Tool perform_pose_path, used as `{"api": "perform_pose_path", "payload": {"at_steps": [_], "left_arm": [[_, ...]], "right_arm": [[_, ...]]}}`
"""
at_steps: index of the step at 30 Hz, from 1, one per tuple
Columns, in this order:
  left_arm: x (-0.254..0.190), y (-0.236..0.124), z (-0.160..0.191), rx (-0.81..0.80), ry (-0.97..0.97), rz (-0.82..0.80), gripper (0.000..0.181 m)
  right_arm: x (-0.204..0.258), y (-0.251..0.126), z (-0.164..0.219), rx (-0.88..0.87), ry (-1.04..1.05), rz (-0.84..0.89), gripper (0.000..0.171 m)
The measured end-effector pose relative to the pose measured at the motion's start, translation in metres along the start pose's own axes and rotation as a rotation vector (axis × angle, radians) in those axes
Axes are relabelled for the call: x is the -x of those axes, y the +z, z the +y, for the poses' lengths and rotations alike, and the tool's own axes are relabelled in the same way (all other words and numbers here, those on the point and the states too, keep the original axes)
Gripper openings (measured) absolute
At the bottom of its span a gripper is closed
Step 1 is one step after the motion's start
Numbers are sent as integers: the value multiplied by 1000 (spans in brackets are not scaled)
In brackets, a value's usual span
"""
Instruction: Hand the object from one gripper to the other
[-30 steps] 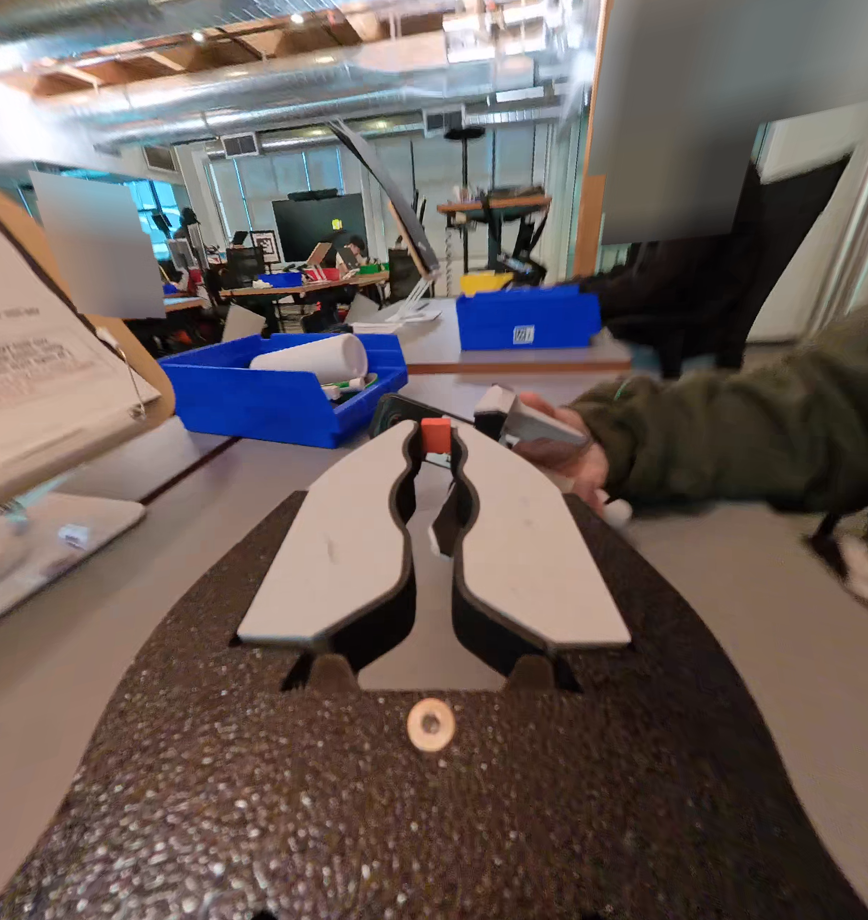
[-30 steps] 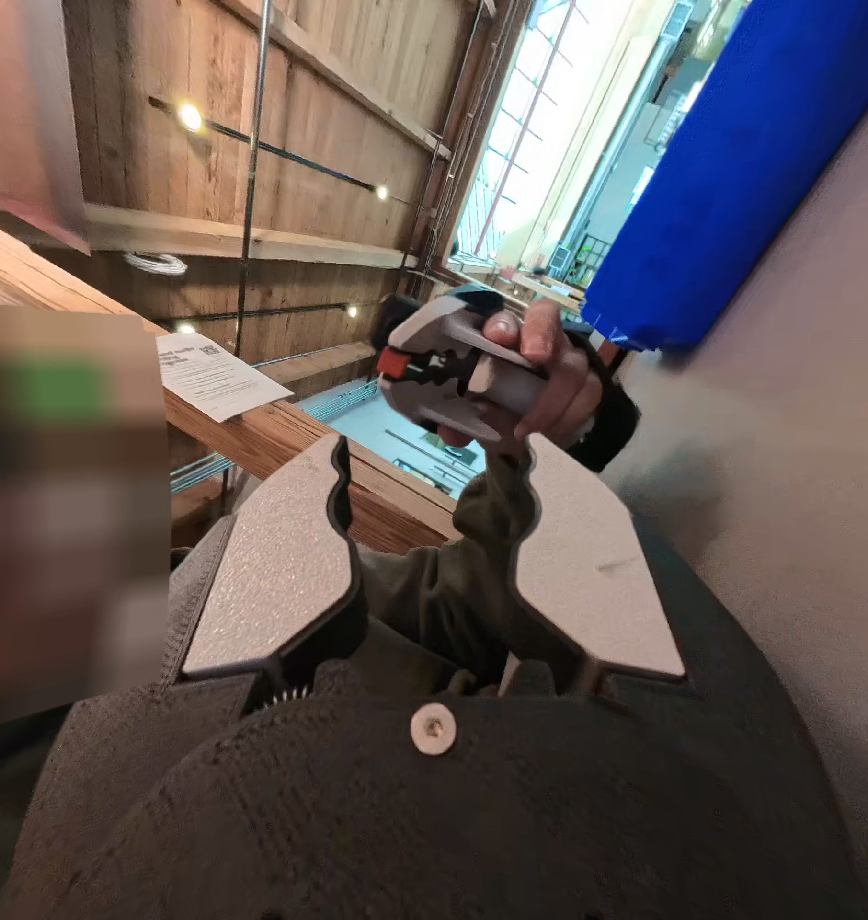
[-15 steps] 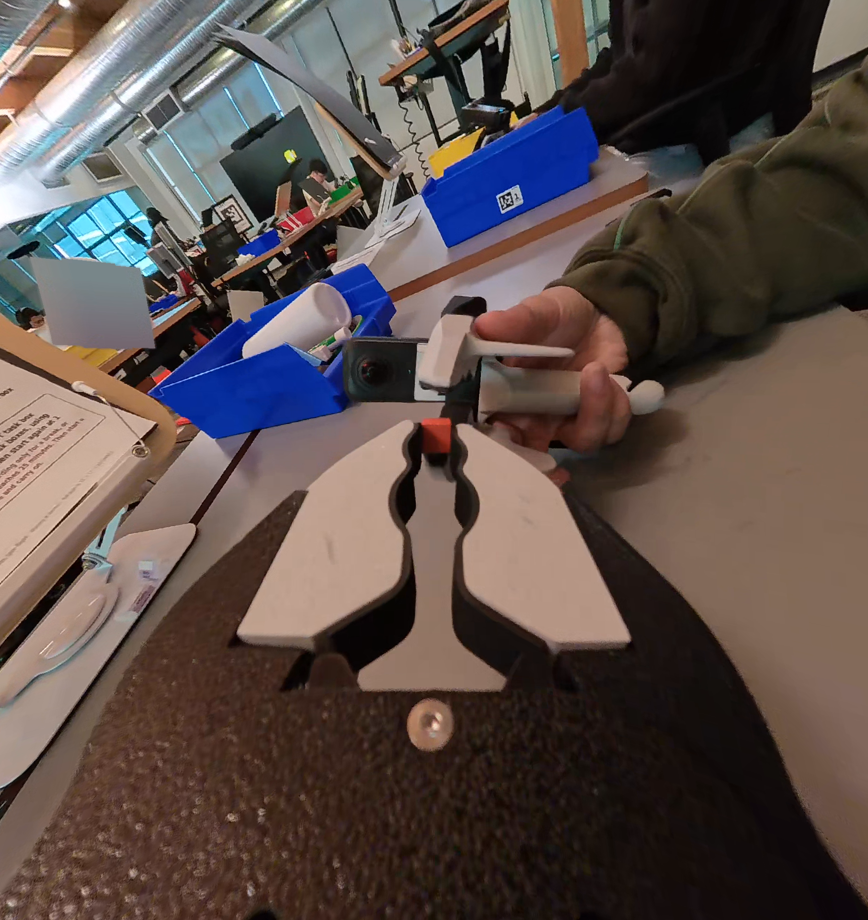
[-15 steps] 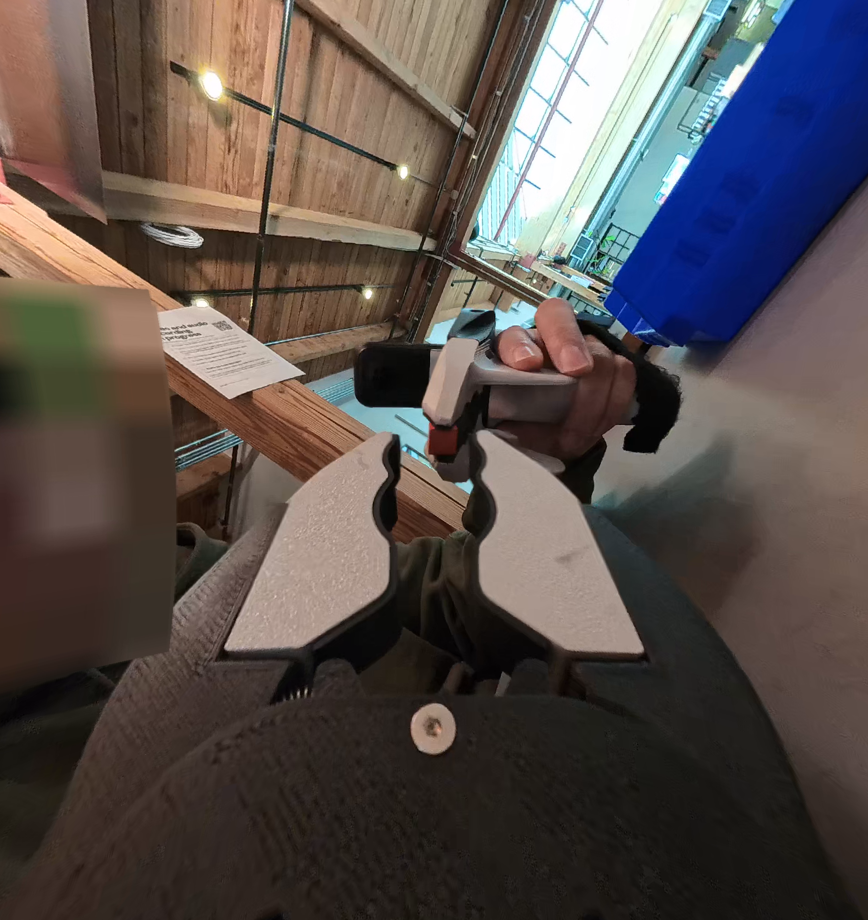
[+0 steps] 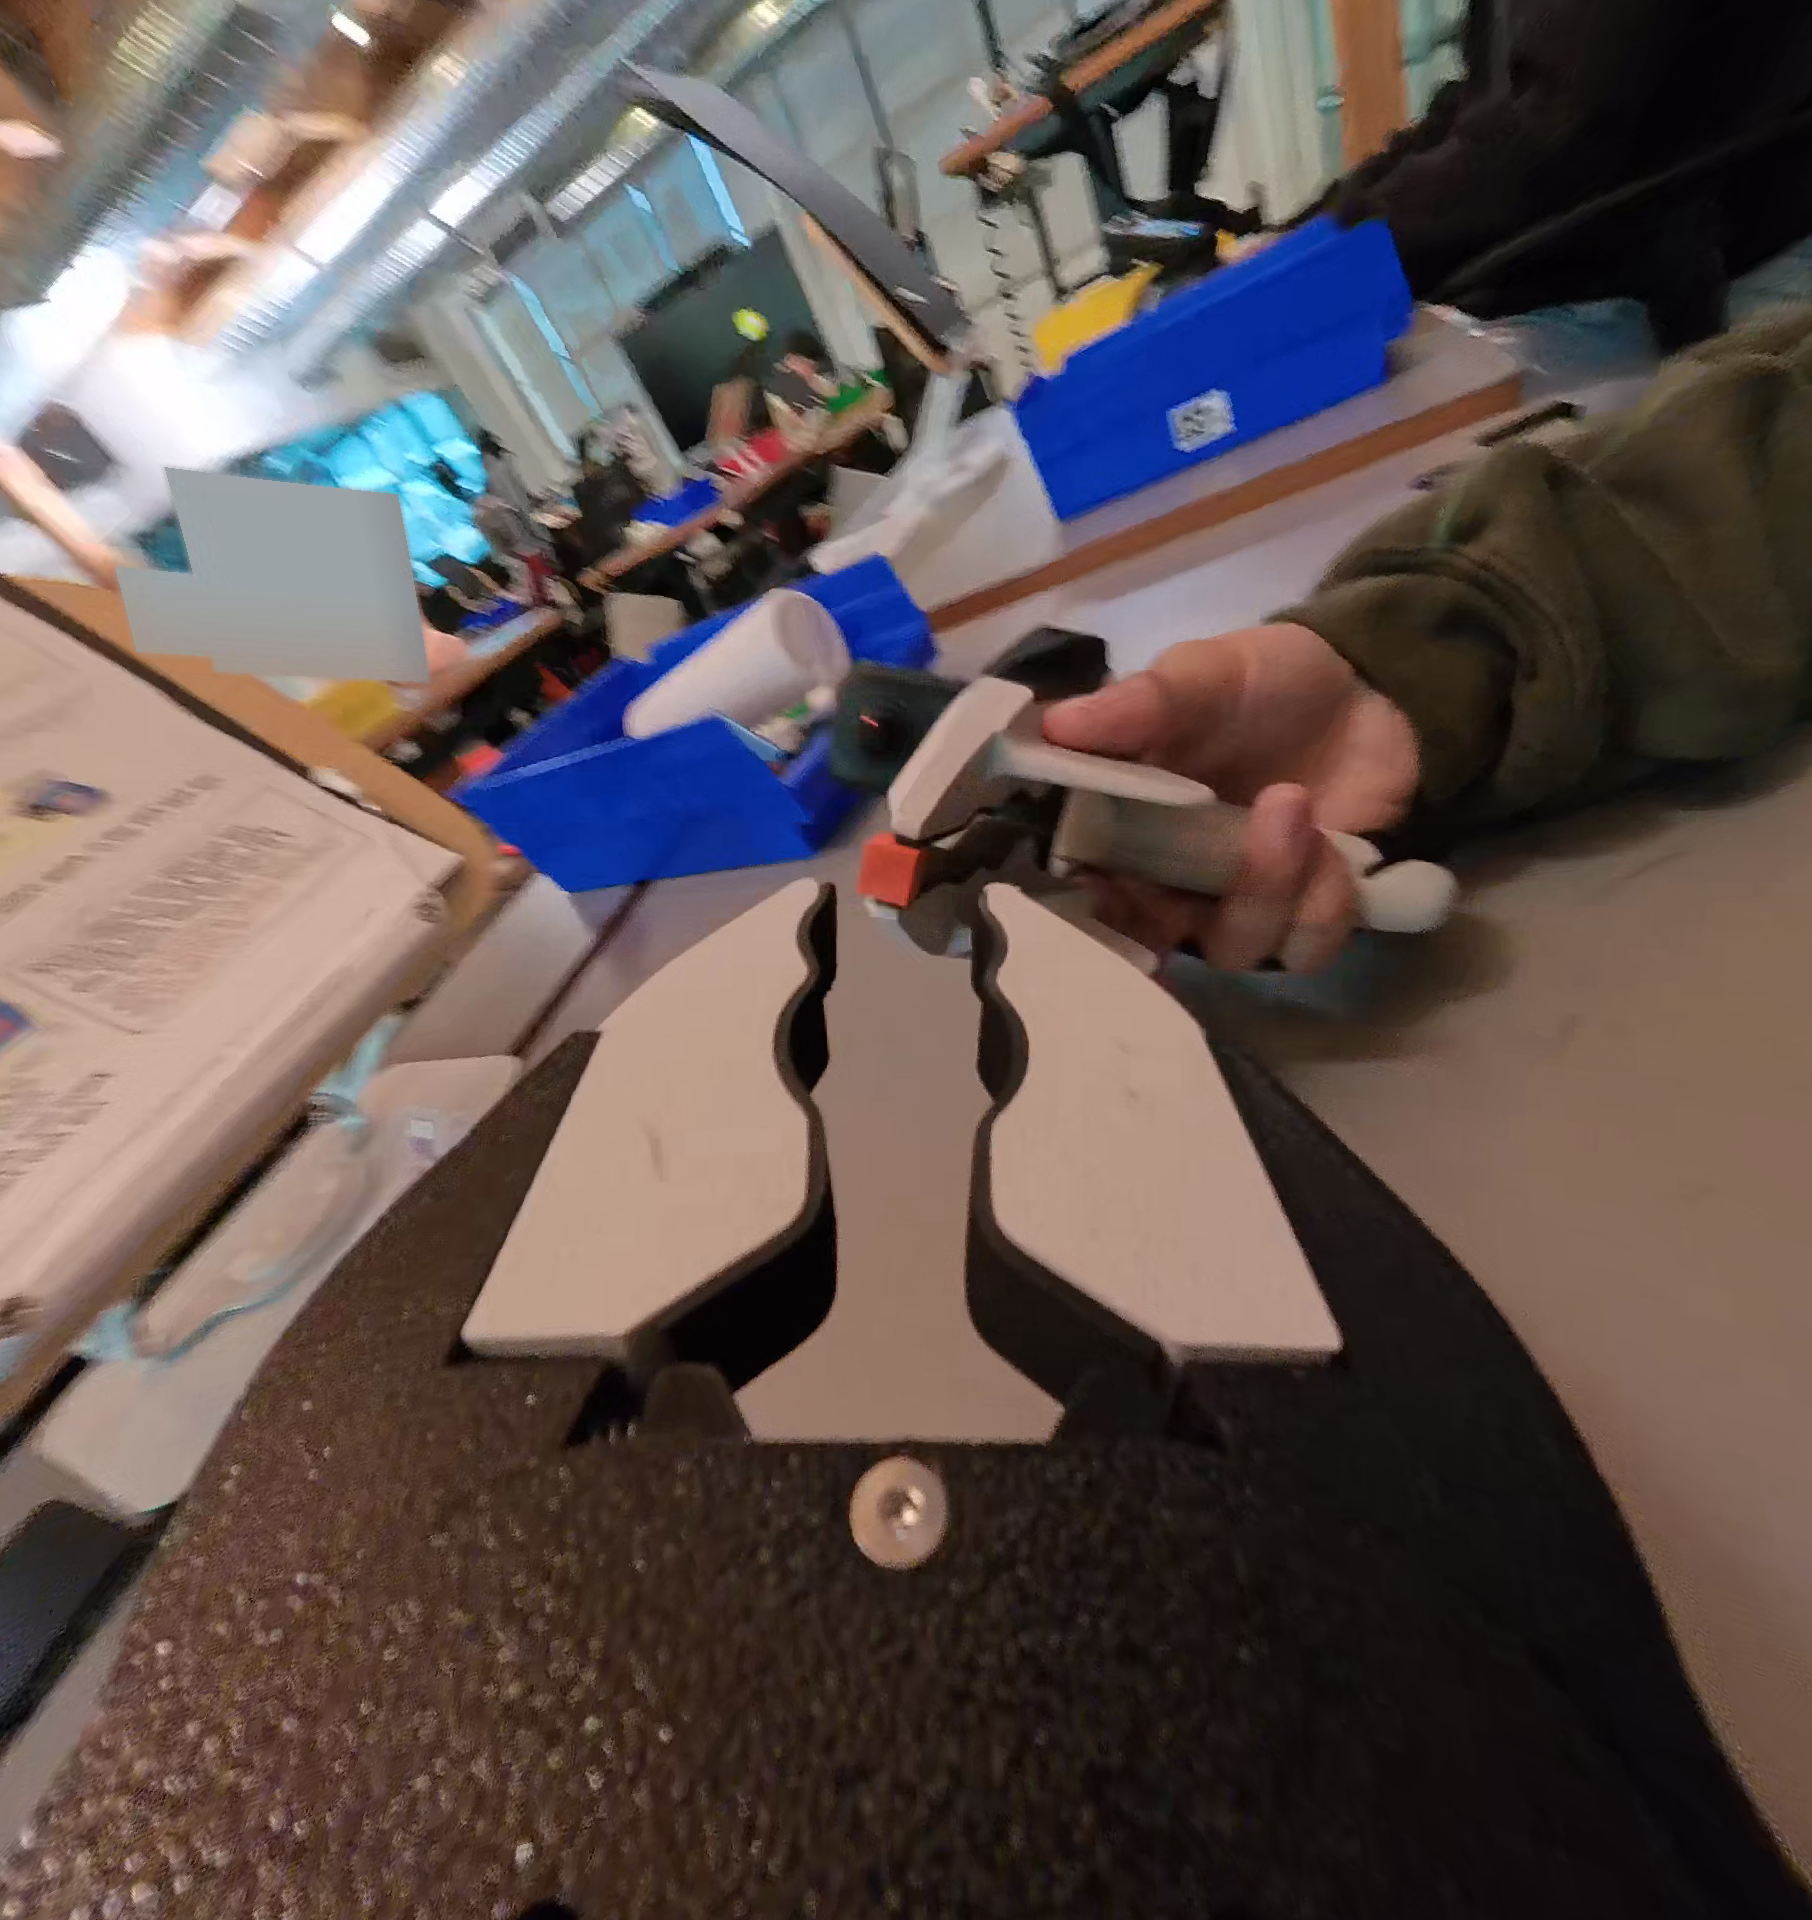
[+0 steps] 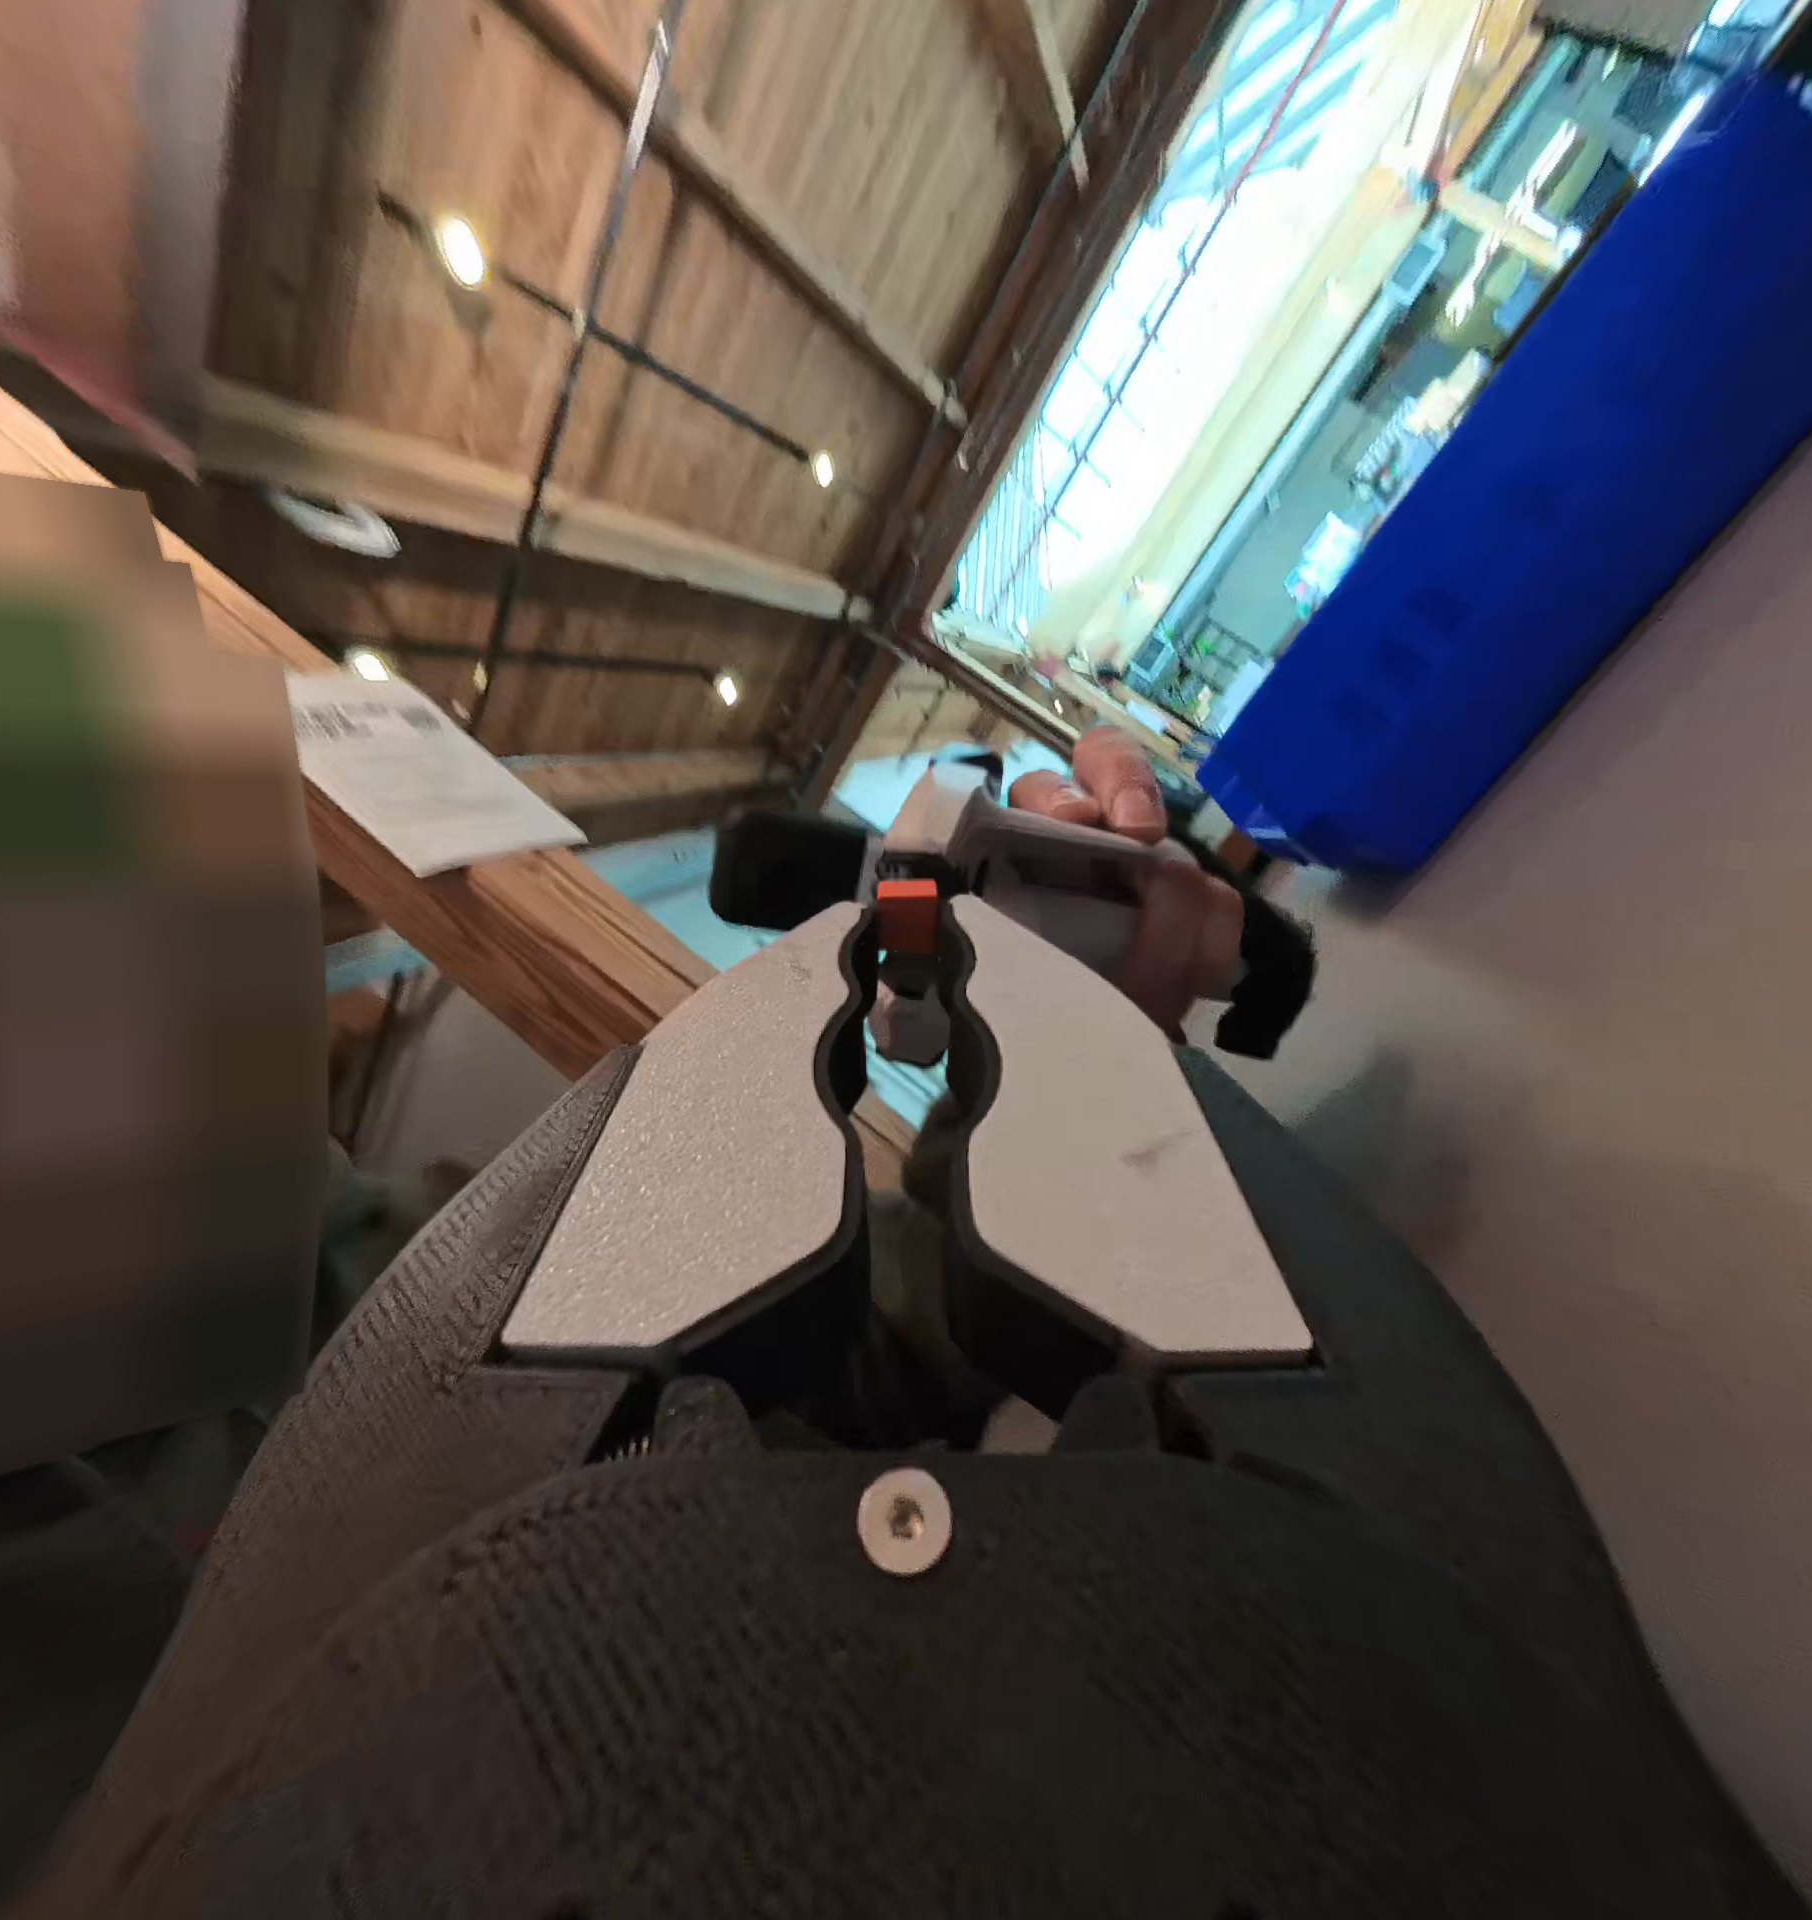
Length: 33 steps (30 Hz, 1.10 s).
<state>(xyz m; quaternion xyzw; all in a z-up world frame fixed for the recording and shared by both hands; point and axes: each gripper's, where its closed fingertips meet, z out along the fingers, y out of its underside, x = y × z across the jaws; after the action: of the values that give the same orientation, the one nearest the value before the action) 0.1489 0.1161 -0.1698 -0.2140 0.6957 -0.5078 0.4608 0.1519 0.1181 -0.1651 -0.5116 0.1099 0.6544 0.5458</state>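
Two big things first: a grey worktop [image 5: 1556, 1143] underneath, and a blue bin [image 5: 653, 800] farther back on it. Next in size, the left hand-held gripper [image 5: 902, 899], low over the worktop, jaws apart, with nothing between them but bare grey. Facing it nose to nose, the right hand-held gripper [image 6: 907, 935], squeezed narrow and pinching a small orange cube [image 6: 907, 902] right at its tips. Seen from the left side, that cube sits up in the air just past the left fingertips, close to them but seemingly not touching. Cannot tell from this alone which way the pass is going. If left to right, then most of the job looks done: cube held on the right side, left side loose. Not much left after that: pulling the two apart and keeping a firm pinch so the cube does not drop. If right to left, then the big part is yet to do: sliding the cube between the left jaws, closing them, and opening the right ones. Smallest worry: only a tip-of-the-finger grip on such a little cube, so easy to slip.
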Motion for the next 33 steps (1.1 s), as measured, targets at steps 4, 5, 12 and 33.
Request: {"api": "perform_pose_path", "payload": {"at_steps": [4,5,12,33], "left_arm": [[24,2,-6,31,139,-250,26],[28,5,-5,59,178,-313,27],[24,23,3,224,391,-466,26],[26,24,1,245,340,-543,11]], "right_arm": [[-1,-13,-30,-240,121,-54,10],[-2,-15,-34,-286,141,-66,10],[1,-8,-31,-363,194,-137,11],[1,-5,-27,-393,165,-133,10]]}}
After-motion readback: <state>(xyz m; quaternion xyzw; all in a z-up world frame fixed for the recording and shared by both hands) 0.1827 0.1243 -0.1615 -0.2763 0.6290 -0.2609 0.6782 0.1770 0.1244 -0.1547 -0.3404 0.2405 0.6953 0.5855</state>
